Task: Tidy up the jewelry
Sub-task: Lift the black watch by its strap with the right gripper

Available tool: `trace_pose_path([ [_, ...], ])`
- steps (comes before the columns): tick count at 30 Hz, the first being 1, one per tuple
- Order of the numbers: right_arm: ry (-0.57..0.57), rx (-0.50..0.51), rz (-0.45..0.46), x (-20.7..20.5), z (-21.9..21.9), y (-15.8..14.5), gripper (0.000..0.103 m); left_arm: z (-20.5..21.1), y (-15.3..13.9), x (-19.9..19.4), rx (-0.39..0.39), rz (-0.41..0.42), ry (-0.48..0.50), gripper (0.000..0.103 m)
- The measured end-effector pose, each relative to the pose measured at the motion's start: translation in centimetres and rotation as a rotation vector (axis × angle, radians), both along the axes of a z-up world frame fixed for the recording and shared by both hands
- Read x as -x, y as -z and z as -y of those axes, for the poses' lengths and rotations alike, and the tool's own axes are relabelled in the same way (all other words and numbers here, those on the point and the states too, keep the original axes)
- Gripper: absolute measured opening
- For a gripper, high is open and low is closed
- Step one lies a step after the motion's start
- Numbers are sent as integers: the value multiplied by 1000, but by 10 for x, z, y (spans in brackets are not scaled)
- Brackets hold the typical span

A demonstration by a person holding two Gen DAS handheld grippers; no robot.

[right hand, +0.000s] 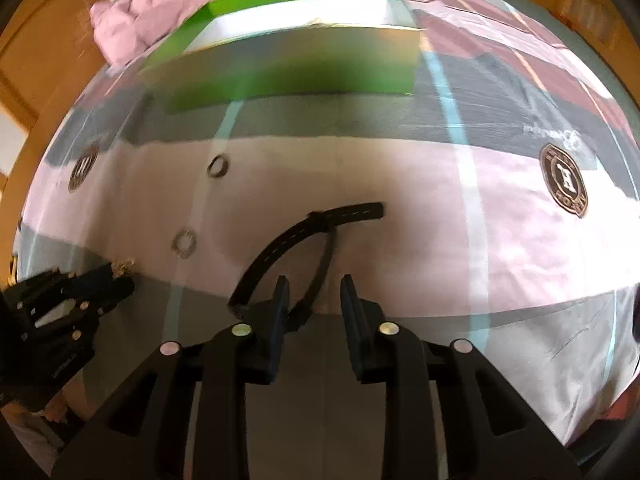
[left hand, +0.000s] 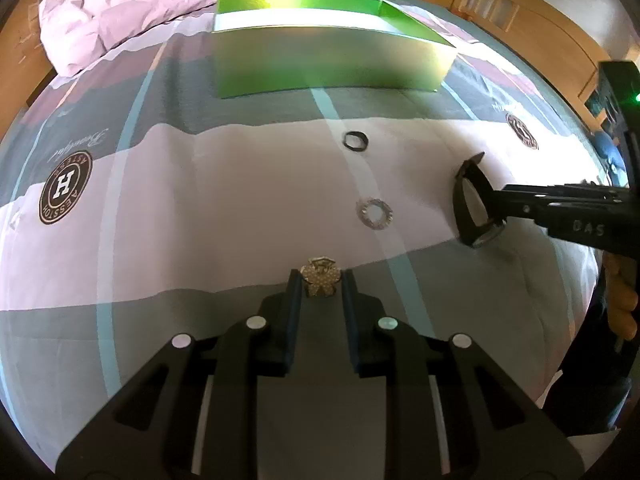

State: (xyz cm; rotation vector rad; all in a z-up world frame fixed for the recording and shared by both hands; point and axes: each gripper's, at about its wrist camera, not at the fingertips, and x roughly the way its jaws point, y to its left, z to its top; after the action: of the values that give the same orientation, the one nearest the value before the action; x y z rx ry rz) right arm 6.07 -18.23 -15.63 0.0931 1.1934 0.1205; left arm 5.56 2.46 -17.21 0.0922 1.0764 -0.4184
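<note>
Over bedsheet (left hand: pixel 200 200) — left gripper (left hand: pixel 320 280) around brooch (left hand: pixel 320 278)

Bed sheet (left hand: pixel 192 184) between the tongs and the green box (left hand: pixel 320 60) is mostly open, flat fabric. Small obstacles on the pale band: black ring (left hand: pixel 355 141) nearer the box, silver ring (left hand: pixel 374 214) closer in, well apart from each other. Left tongs (left hand: pixel 320 280) have the flower brooch (left hand: pixel 320 278) between the fingers. Right tongs (right hand: pixel 313 288) have the black watch strap (right hand: pixel 304 232) looping across the left finger. Box wall blocks the far side; pink duvet (left hand: pixel 120 12) heaped far left.
</note>
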Motion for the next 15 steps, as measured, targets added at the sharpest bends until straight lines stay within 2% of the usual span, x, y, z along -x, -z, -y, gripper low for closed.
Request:
trace_pose_path([
  [3,-100,42,14,6,-19,-1,8,3,3,1,-15,-2,6,21],
  [5,-169,5,10,10,-27,-2,7,2,3,0,-16,-1,6,21],
  [8,-165,19,14,12,-27,-2,9,1,2,0,-12,4,0,23],
  [10,-125,45,18,10,-20,-1,15,0,2,0,-12,5,-5,28],
  [12,-90,17,19,10,-11,-2,33,1,3,0,-15,5,-5,30],
  [15,-76,-22,39,13,-4,-7,40,2,4,0,-20,5,-2,35],
])
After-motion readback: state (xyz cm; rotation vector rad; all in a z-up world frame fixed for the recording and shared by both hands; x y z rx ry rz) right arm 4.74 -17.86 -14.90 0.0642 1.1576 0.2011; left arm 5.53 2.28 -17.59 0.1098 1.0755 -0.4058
